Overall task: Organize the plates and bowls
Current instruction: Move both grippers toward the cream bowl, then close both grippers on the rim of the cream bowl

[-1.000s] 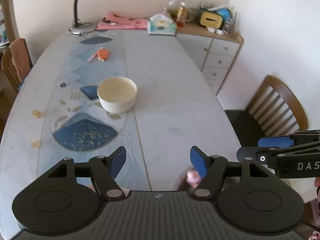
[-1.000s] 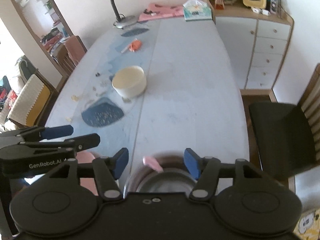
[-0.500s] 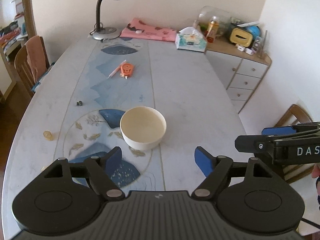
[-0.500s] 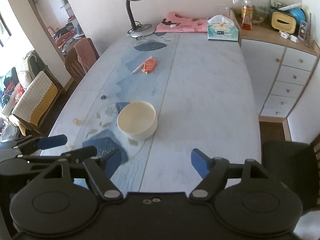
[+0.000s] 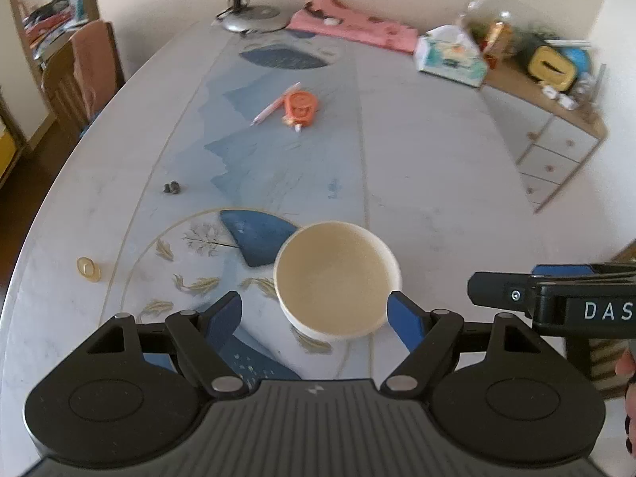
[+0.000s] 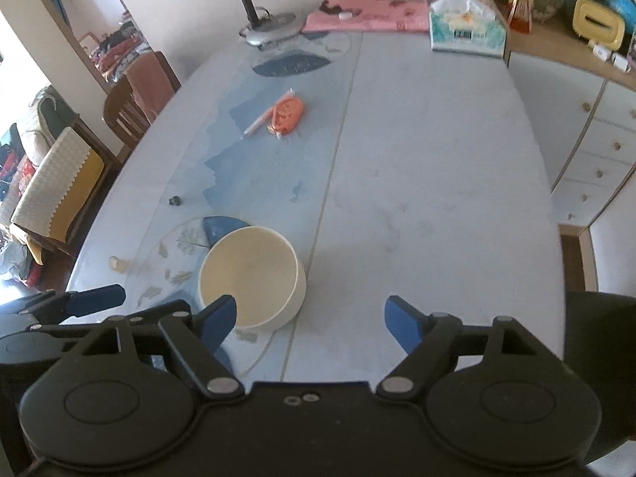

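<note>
Sitting between the wide-spread, empty left tongs (image 5: 316,312), the bowl (image 5: 336,278); right tongs (image 6: 310,318) likewise agape, empty.

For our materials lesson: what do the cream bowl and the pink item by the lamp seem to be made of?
Cream bowl: probably matte plastic or glazed ceramic; smooth, even, little glare. Pink item: likely fabric; it lies flat and folded, with a printed pattern.

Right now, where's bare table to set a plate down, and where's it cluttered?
Biggest free patch: the table's right half, from the cream round bowl up to the tissue box. A smaller gap lies between the bowl and the orange tape dispenser with pen. The far end is crowded: lamp base, pink cloth. Both grippers, left and right, are open.
</note>
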`<state>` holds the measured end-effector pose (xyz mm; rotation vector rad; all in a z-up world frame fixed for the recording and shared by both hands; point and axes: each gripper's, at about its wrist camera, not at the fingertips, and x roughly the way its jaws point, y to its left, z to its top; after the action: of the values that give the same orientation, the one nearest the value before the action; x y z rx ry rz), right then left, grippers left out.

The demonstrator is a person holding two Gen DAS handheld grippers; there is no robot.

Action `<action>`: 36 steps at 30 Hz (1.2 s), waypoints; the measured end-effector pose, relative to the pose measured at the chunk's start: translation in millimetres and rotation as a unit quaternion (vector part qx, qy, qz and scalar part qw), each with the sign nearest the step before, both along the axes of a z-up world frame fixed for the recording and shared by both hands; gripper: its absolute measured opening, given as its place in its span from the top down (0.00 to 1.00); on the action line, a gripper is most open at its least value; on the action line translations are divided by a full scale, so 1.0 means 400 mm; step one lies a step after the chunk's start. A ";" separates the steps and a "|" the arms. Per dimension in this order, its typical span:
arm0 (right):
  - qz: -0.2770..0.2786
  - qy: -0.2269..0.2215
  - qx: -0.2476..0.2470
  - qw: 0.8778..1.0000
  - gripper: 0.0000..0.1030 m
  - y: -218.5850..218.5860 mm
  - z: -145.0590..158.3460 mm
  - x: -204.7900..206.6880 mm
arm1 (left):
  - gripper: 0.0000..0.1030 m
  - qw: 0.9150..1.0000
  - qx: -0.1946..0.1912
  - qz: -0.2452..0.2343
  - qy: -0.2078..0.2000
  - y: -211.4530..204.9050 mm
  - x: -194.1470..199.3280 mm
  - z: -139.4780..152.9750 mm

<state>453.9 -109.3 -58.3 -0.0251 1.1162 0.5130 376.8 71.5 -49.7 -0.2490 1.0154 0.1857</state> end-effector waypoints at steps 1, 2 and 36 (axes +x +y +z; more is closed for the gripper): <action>-0.003 0.004 -0.002 1.000 0.21 0.004 -0.013 0.013 | 0.22 1.000 -0.001 0.006 0.007 0.007 0.014 -0.014; -0.005 0.009 -0.003 1.000 0.21 0.009 -0.027 0.027 | 0.22 1.000 -0.007 0.010 0.015 0.014 0.030 -0.031; 0.021 0.066 -0.046 0.996 0.79 0.142 -0.225 0.134 | 0.60 0.992 -0.037 0.080 0.088 0.106 0.158 -0.244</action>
<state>507.4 -52.6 -148.2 -0.0963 1.2715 0.5053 440.0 114.0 -147.5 -0.3873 1.1785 0.3190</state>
